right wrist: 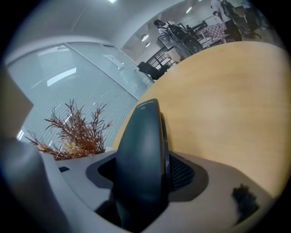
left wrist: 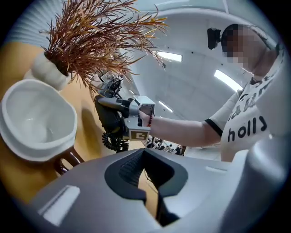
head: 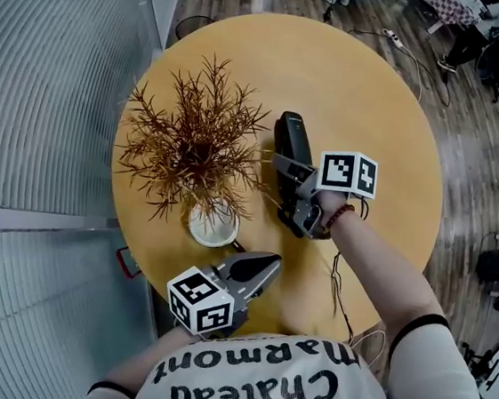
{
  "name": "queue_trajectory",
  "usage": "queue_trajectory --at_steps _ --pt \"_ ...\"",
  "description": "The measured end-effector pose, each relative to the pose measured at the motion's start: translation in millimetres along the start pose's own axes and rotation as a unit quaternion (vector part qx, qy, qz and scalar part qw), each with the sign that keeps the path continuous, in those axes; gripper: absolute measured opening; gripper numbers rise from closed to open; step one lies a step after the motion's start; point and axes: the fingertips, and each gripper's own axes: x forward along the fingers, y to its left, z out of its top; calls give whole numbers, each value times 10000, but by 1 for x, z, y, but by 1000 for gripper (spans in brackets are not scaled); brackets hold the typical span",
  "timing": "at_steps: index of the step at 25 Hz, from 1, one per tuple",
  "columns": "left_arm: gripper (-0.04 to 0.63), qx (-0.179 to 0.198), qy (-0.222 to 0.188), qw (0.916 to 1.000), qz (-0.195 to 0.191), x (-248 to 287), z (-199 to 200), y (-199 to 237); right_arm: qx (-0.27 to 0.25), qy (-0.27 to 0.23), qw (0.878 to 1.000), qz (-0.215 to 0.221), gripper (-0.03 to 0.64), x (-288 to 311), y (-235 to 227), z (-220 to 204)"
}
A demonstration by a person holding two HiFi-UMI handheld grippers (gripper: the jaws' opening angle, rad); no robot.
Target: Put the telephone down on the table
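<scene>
A: Where's the telephone [head: 292,141]?
B: Clamped in the right gripper [head: 282,164], just right of the plant [head: 197,148]. Lower it flat onto the table [head: 377,101], then release. Left gripper [head: 269,263] is closed, empty.

Right gripper [head: 282,165] clamps telephone [head: 291,134]; left gripper's [head: 267,266] jaws together.

Taking the round table [head: 377,101] as a dial in the head view, bare wood lies open from 12 round to 4 o'clock, right out to the rim. The dried plant [head: 193,143] spreads wide branches over the 9 o'clock side, with a white bowl [head: 213,228] just beside it toward 7. The telephone [head: 291,136], clamped in the right gripper [head: 291,168], blocks the centre, and its cord [head: 339,289] trails toward 5 o'clock.
</scene>
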Motion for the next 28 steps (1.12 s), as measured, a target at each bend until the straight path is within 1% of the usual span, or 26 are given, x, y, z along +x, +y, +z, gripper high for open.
queue_trajectory --at_steps 5,11,19,25,28 --pt "6 -76 207 9996 -202 2 -11 -3 -229 -73 9988 -415 319 18 -17 28" --pt "6 -145 333 9990 -246 4 -19 0 -488 -69 9961 -736 319 32 -28 43" --pt "5 -246 418 9986 -221 6 -30 2 -732 174 9914 -1067 319 39 -35 45" --pt "6 -283 364 9987 -195 4 -31 3 -902 247 9867 -1327 319 41 -35 44" --pt "6 -292 340 9988 -192 3 -32 3 -1094 211 9822 -1513 319 42 -34 43"
